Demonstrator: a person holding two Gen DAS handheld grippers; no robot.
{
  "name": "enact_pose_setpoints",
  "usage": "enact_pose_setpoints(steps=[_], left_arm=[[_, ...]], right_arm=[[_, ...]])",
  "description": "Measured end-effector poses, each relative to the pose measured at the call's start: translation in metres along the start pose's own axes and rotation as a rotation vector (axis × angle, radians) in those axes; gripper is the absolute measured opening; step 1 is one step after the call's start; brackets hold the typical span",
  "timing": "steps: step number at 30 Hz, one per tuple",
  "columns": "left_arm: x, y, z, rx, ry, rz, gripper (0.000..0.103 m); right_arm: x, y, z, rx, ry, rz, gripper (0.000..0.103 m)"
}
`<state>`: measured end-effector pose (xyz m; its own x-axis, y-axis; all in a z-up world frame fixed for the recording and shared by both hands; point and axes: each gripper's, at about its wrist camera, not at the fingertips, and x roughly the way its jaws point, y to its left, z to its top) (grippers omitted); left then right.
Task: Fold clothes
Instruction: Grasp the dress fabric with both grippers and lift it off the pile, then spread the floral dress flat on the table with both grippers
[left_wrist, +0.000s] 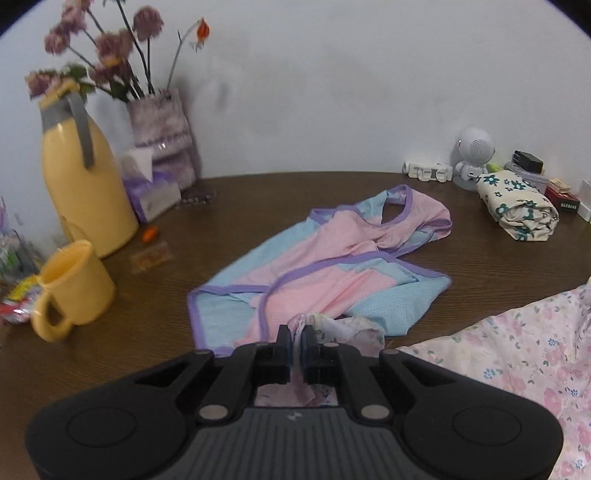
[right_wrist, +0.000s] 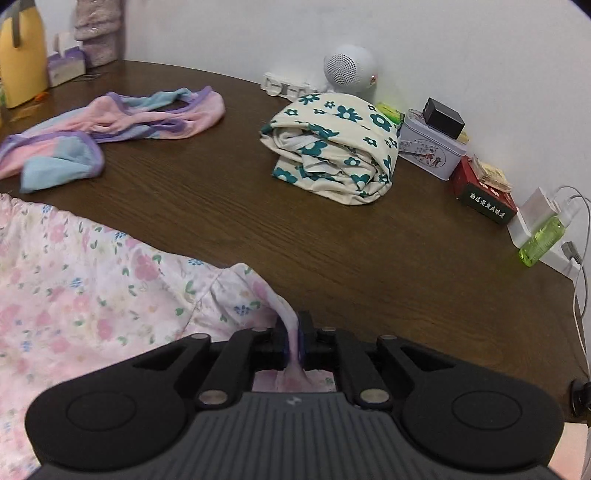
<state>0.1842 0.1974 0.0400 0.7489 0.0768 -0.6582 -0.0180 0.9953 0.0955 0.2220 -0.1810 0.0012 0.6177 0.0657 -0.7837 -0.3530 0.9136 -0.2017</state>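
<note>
The pink floral-print cotton garment (right_wrist: 85, 295) is cut off at the frame edges and partly hidden under both tools; its type and long axis cannot be made out. The left gripper (left_wrist: 294, 341) is clamped on a bunched edge of it; the right gripper (right_wrist: 294, 338) pinches another fold. The cloth lies at the near edge of the dark brown wooden table (right_wrist: 332, 229), just in front of the pink-and-blue mesh vest with purple trim (left_wrist: 314, 266). Right of the vest sits a folded cream cloth with teal flowers (right_wrist: 332, 147). A white wall (left_wrist: 332, 92) backs the table.
</note>
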Motion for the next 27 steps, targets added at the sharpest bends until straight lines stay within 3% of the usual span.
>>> enact_pose_setpoints(steps=[1, 2, 3, 6, 9, 12, 19, 27], left_arm=[[0.001, 0.000, -0.001, -0.008, -0.004, -0.003, 0.014], [0.000, 0.001, -0.002, -0.017, -0.009, -0.005, 0.021], [-0.003, 0.002, -0.003, -0.024, -0.018, -0.003, 0.032], [-0.017, 0.005, -0.006, -0.022, -0.048, 0.010, 0.047], [-0.031, 0.007, -0.010, -0.008, -0.071, 0.019, 0.058], [-0.044, 0.009, -0.019, 0.036, -0.069, 0.010, 0.068], [-0.045, 0.006, -0.042, 0.119, -0.004, -0.041, 0.070], [-0.036, -0.007, -0.056, 0.189, 0.002, -0.050, 0.070]], right_arm=[[0.001, 0.001, 0.001, 0.004, -0.014, -0.018, 0.024], [0.001, 0.001, 0.001, 0.004, -0.029, -0.033, 0.039], [0.000, 0.000, 0.001, 0.004, -0.044, -0.048, 0.042], [-0.006, 0.000, 0.001, 0.005, -0.092, -0.074, 0.043], [-0.015, 0.001, -0.005, 0.012, -0.155, -0.069, 0.047], [-0.035, 0.011, -0.013, -0.051, -0.234, -0.008, 0.055], [-0.082, 0.062, -0.036, -0.416, -0.289, 0.254, 0.059], [-0.070, 0.107, -0.043, -0.582, -0.198, 0.320, 0.053]])
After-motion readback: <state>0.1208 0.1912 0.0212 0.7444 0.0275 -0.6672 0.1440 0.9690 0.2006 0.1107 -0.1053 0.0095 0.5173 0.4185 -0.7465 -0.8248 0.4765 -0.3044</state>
